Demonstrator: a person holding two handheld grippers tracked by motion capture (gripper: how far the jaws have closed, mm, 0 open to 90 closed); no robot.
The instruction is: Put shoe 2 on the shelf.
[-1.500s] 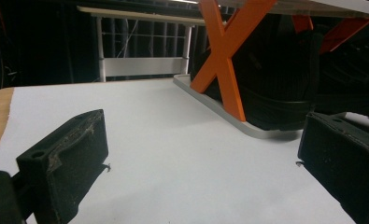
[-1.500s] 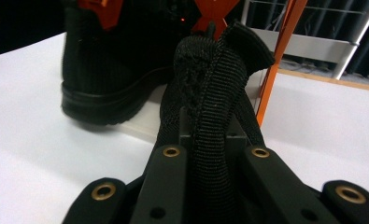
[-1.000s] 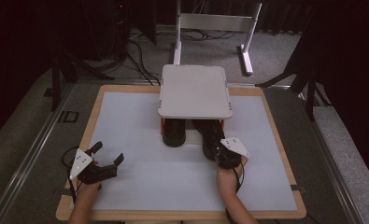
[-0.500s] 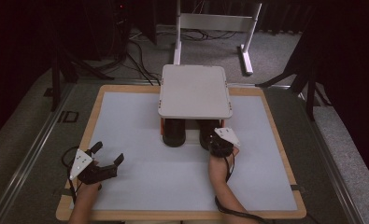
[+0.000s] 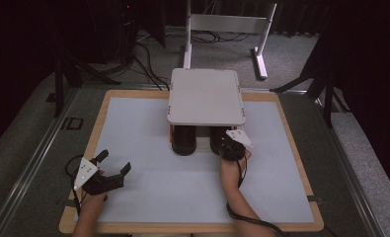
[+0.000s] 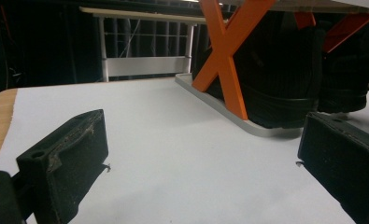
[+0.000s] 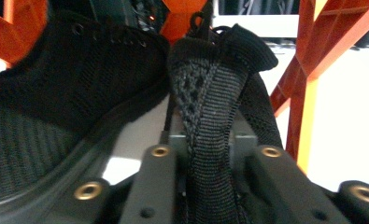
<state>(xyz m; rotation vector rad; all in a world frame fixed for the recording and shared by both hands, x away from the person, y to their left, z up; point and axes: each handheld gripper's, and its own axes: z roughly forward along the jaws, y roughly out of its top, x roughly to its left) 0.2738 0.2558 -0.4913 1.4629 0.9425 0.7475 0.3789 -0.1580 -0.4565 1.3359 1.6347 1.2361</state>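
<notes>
Two black knit shoes stand under a small rack with a white top [image 5: 206,96] and orange X legs [image 6: 224,51]. They are the left shoe [image 5: 184,140] and the right shoe [image 5: 217,138]. My right gripper [image 5: 227,142] is at the right shoe's heel. Its jaws have just been opening, and the heel tab [image 7: 210,93] stands between them, loosely framed in the right gripper view [image 7: 210,158]. The left shoe [image 7: 56,107] lies just beside it. My left gripper [image 5: 114,162] rests open on the white mat at the front left, with nothing between its jaws [image 6: 201,154].
The white mat [image 5: 148,197] sits in a wooden frame [image 5: 98,123] on a dark table. A white metal stand [image 5: 229,22] and cables lie on the floor behind. The rack's grey base rail [image 6: 219,105] runs along the mat ahead of the left gripper.
My right gripper has moved forward and slightly left toward the rack, taking the right shoe further under the white top. The left gripper has stayed put.
</notes>
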